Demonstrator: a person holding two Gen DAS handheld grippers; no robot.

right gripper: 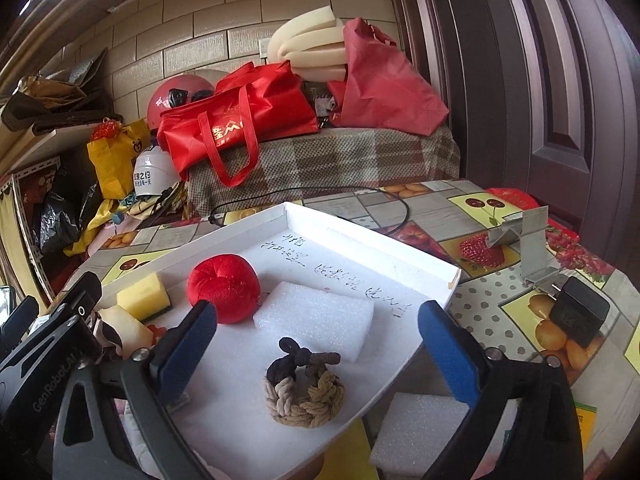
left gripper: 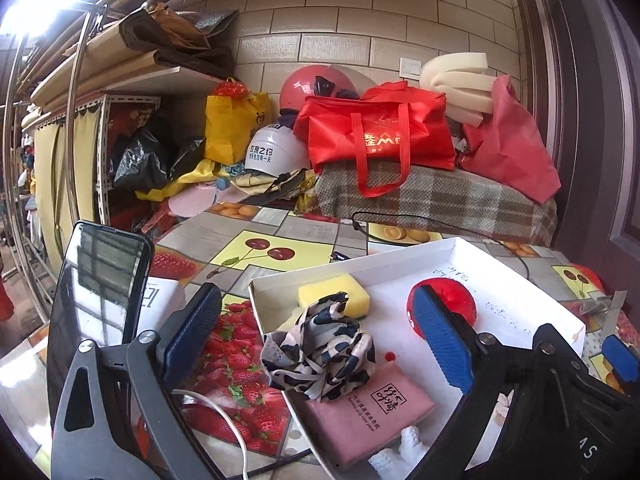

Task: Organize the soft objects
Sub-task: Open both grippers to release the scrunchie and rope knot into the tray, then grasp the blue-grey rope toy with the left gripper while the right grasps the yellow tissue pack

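Note:
A white tray (right gripper: 360,240) lies on the fruit-print table. In it are a red plush ball (right gripper: 224,288), a white foam block (right gripper: 316,316), a braided rope coil (right gripper: 304,392), a yellow sponge (right gripper: 142,296), a black-and-white patterned cloth (left gripper: 324,352) and a pink tissue pack (left gripper: 368,412). My left gripper (left gripper: 316,344) is open and empty, its jaws either side of the cloth. My right gripper (right gripper: 316,344) is open and empty, just above the rope coil. The ball also shows in the left wrist view (left gripper: 460,300).
A second white foam block (right gripper: 420,428) lies on the table beside the tray's near right edge. A metal bracket (right gripper: 524,248) and a black box (right gripper: 576,316) stand to the right. A phone (left gripper: 96,304) stands at left. Red bags (left gripper: 376,132) and helmets sit behind.

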